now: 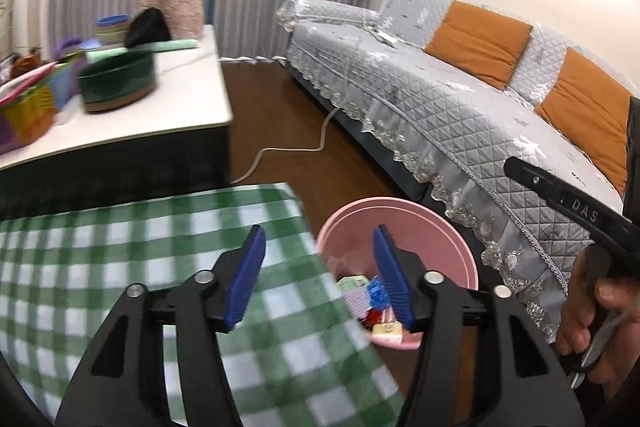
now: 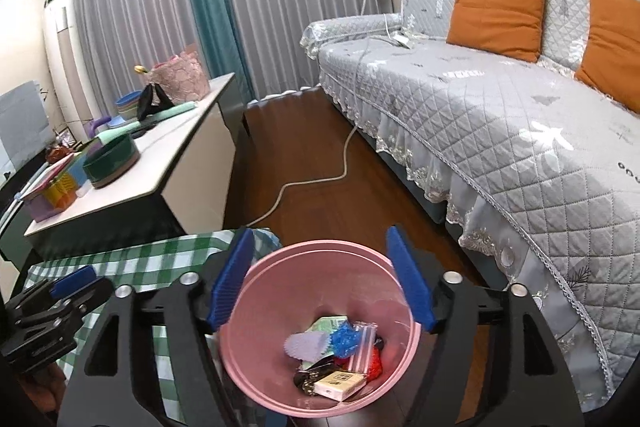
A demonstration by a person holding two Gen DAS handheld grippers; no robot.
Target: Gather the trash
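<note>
A pink trash bin stands on the floor beside a table with a green checked cloth. Several pieces of trash lie in it: wrappers, a blue crumpled piece, a small box. My right gripper is open and empty, right above the bin's mouth. My left gripper is open and empty, over the cloth's right edge, with the bin just to its right. The left gripper also shows at the lower left of the right wrist view.
A grey quilted sofa with orange cushions runs along the right. A white low table at the left carries a green bowl, baskets and boxes. A white cable lies on the wood floor between them.
</note>
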